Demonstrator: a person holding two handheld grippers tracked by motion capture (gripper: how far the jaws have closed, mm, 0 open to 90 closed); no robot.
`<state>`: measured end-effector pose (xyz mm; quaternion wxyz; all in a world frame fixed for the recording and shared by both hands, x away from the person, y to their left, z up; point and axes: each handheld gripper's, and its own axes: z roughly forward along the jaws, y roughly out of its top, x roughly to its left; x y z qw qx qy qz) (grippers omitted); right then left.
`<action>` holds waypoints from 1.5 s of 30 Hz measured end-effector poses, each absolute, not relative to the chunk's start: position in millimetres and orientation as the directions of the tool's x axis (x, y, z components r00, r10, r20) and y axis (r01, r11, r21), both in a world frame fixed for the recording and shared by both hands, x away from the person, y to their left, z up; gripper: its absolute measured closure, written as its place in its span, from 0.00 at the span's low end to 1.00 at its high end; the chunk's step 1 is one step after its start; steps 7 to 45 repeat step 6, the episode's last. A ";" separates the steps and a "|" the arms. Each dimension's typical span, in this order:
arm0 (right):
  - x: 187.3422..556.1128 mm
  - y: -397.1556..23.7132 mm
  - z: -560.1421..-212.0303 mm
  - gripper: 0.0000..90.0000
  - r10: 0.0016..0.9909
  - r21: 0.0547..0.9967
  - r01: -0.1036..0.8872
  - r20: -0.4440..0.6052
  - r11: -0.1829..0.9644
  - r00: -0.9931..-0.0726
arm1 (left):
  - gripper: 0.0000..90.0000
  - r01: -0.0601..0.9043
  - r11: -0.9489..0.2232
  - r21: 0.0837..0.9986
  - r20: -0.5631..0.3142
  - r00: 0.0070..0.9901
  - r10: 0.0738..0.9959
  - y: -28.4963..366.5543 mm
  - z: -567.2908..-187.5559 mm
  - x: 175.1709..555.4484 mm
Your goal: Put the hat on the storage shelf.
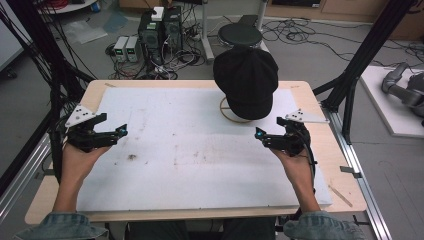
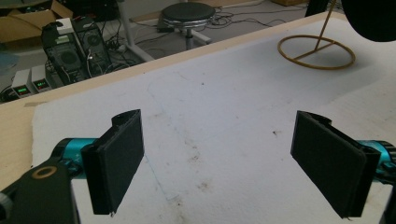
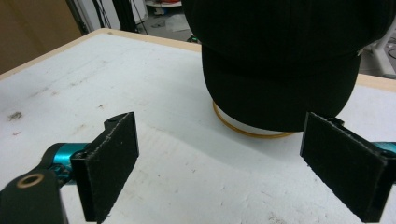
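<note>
A black cap (image 1: 246,81) hangs on a thin brass-coloured stand whose ring base (image 1: 231,116) rests on the white sheet at the back, right of centre. In the right gripper view the cap (image 3: 285,56) looms just ahead, with the ring base (image 3: 233,127) under it. My right gripper (image 1: 258,134) stands open a short way in front of the cap, jaws wide apart and nothing between them. My left gripper (image 1: 122,131) is held open at the left side of the sheet, far from the cap. The ring base (image 2: 316,52) appears at the upper right of the left gripper view.
A white foam sheet (image 1: 190,160) with a few dark stains covers most of the wooden table (image 1: 320,105). Behind the table stand a black stool (image 1: 240,35), computer towers (image 1: 161,30) and cables on the floor. Black frame posts (image 1: 367,50) flank the table.
</note>
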<state>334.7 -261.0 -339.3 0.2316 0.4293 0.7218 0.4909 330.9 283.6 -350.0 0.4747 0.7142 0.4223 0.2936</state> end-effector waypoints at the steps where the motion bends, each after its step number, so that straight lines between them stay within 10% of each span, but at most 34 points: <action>1: 334.8 -260.8 -339.3 0.13 0.847 0.909 0.388 0.083 0.152 -0.526 | 0.19 0.324 -0.193 0.926 0.018 0.471 0.882 283.6 -350.0 330.9; 45: 335.4 -260.5 -339.8 0.13 0.844 0.908 0.391 0.089 0.150 -0.529 | 0.19 0.329 -0.195 0.924 0.018 0.472 0.881 282.3 -351.2 331.4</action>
